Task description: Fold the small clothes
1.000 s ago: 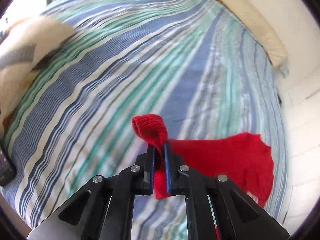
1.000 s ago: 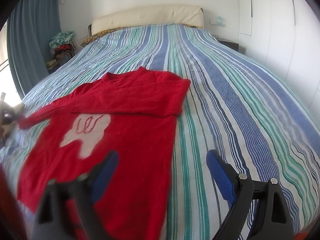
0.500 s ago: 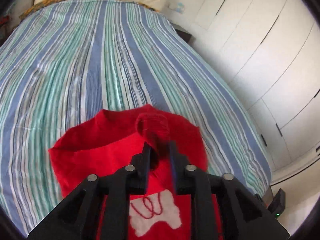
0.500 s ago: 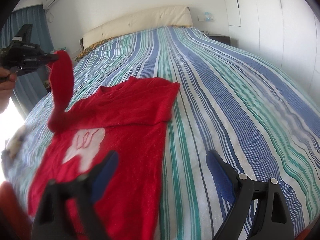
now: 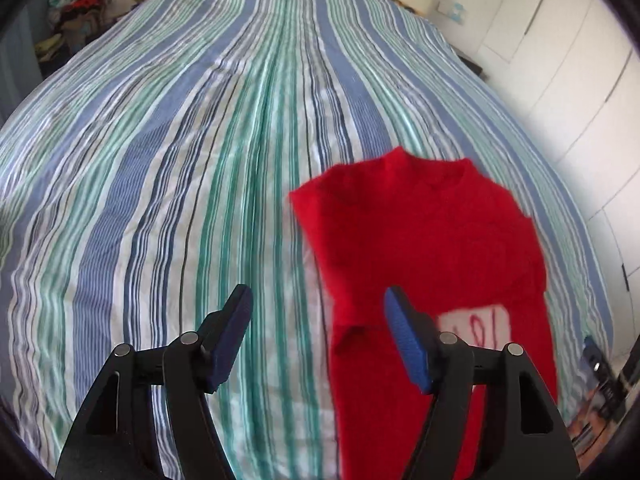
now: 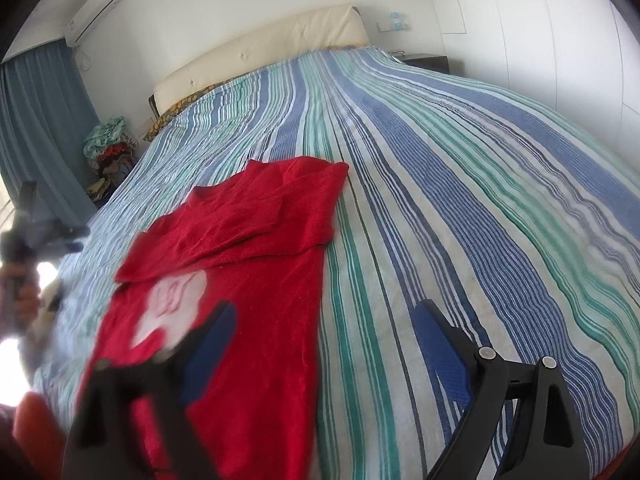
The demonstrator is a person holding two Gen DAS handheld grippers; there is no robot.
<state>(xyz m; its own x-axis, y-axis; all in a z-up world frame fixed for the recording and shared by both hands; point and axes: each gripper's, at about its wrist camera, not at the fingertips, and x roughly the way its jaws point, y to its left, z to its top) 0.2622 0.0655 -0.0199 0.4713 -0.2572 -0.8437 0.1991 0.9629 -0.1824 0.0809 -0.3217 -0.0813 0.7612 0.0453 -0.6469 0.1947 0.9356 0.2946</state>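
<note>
A red sweater (image 5: 432,248) with a white patch (image 5: 476,326) lies flat on the striped bed, both sleeves folded across its chest; it also shows in the right wrist view (image 6: 256,272). My left gripper (image 5: 318,340) is open and empty above the bed, at the sweater's left edge. It appears blurred at the far left of the right wrist view (image 6: 44,236). My right gripper (image 6: 324,344) is open and empty over the sweater's lower right edge.
The striped bedspread (image 5: 180,160) covers the whole bed. A cream headboard (image 6: 260,52) stands at the far end. A pile of clothes (image 6: 108,148) lies beside the bed by the curtain. White wardrobe doors (image 5: 580,92) line the right side.
My left gripper has laid the sleeve across the sweater's chest, opened, and drawn back to the left. My right gripper has stayed open over the lower hem.
</note>
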